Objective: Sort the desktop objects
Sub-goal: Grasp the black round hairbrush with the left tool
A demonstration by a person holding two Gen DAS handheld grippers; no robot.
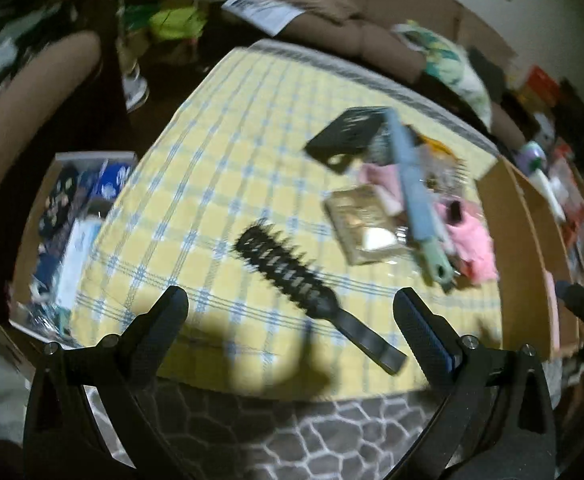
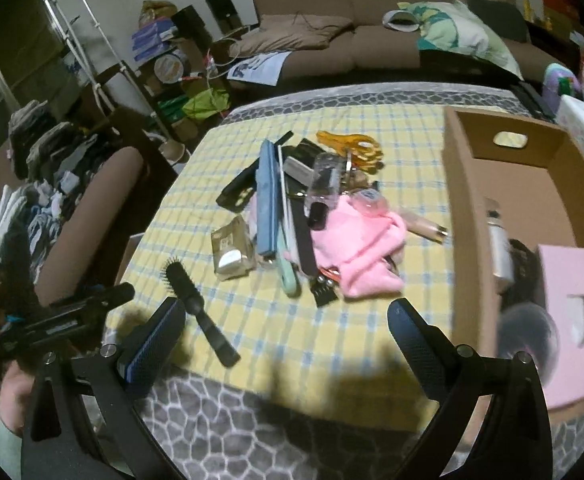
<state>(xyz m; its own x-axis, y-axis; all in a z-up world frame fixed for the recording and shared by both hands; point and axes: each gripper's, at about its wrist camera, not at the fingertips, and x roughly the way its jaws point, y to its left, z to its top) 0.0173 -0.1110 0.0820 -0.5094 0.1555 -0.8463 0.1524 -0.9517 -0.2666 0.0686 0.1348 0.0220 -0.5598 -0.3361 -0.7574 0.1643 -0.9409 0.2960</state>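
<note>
Both sets of jaws are standing wide with nothing between them: the left gripper (image 1: pixel 291 312) is hanging over the near edge of the table, and the right gripper (image 2: pixel 286 322) is doing the same a little further along, next to the cardboard box (image 2: pixel 468 184).

Black hairbrush (image 1: pixel 292 272) is lying alone on the yellow checked cloth (image 1: pixel 196 168), apart from the pile, handle pointing toward the near edge. It is sitting almost centred in the left gripper's opening, so I'm reading that as the next pick; the handle end is looking like the easiest grab.

Rest of the clutter is sitting in one heap mid-table: blue comb (image 2: pixel 266 200) lying across the top, pink cloth (image 2: pixel 356 252) bunched on the box side, orange scissors (image 2: pixel 352 148) at the far end, a gold packet (image 2: pixel 230 254) at the near-left corner of the heap.

The box is sitting at the table's right edge, already holding a pink item (image 2: pixel 572 308) and a bottle (image 2: pixel 498 240), so it is likely serving as one sort bin. A second box (image 1: pixel 68 232) is sitting below the table's left side with items in it; probably the other bin.

Left view is blurring, small items in the heap are hard to tell.
</note>
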